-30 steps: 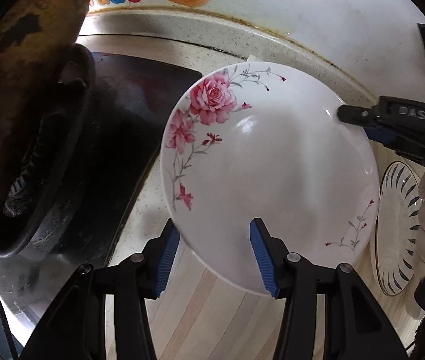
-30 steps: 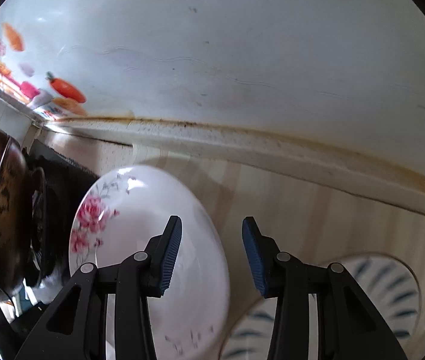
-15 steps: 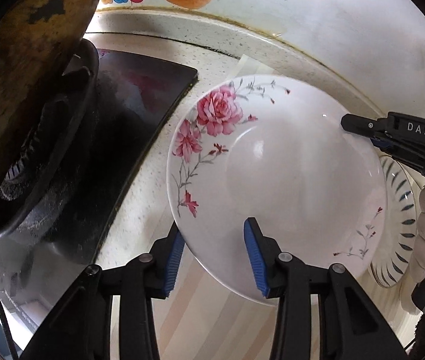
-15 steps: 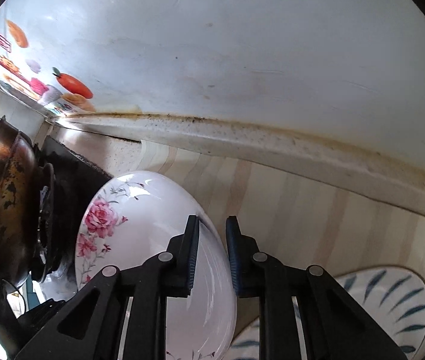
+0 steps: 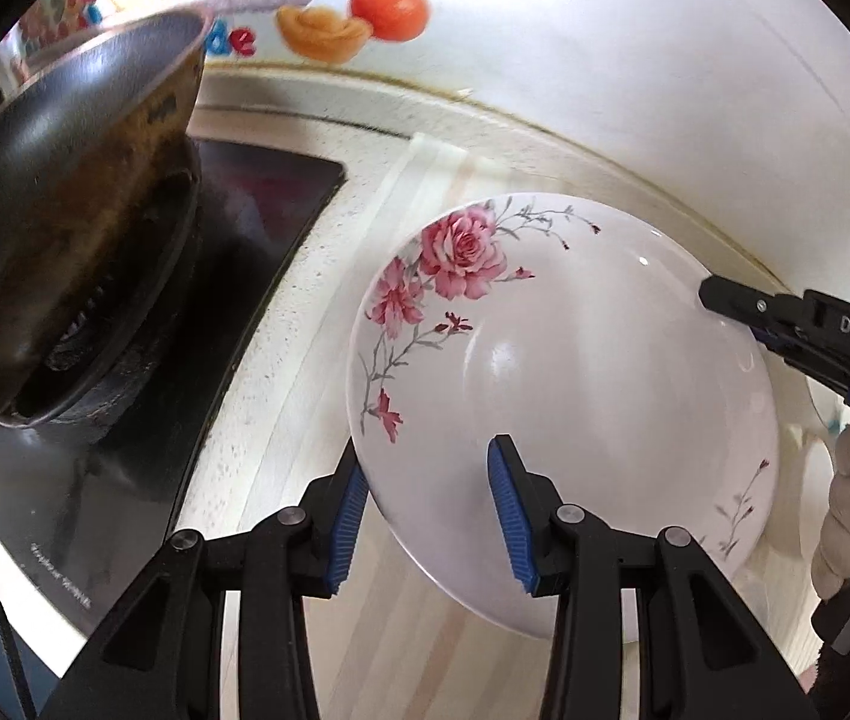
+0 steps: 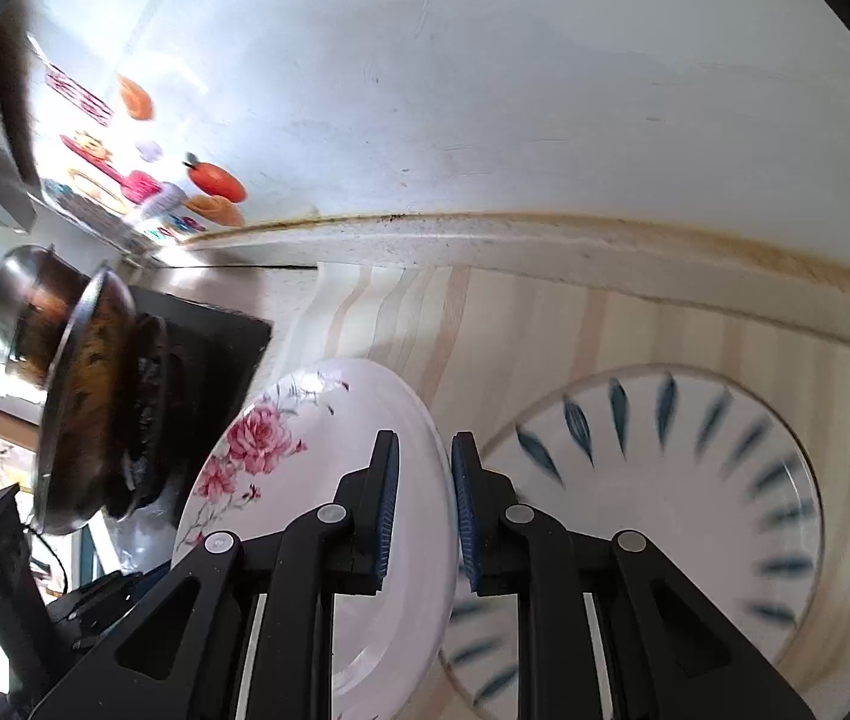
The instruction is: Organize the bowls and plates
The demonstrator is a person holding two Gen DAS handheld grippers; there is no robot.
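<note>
— Striped counter [image 6: 545, 324] against a white wall [image 6: 485, 90], with a stove [image 5: 197, 276] and wok [image 5: 65, 210] off to one side. Where's the rose plate [image 5: 575, 372]?

— Tilted up on edge, between the stove and the blue plate [image 6: 695, 510].

— Right gripper [image 6: 422, 510]?

— Closed tight on the rose plate's rim, one pad each side.

— Left gripper [image 5: 425, 516]?

— Jaws spread wide at the plate's near edge, clamping nothing.
</note>
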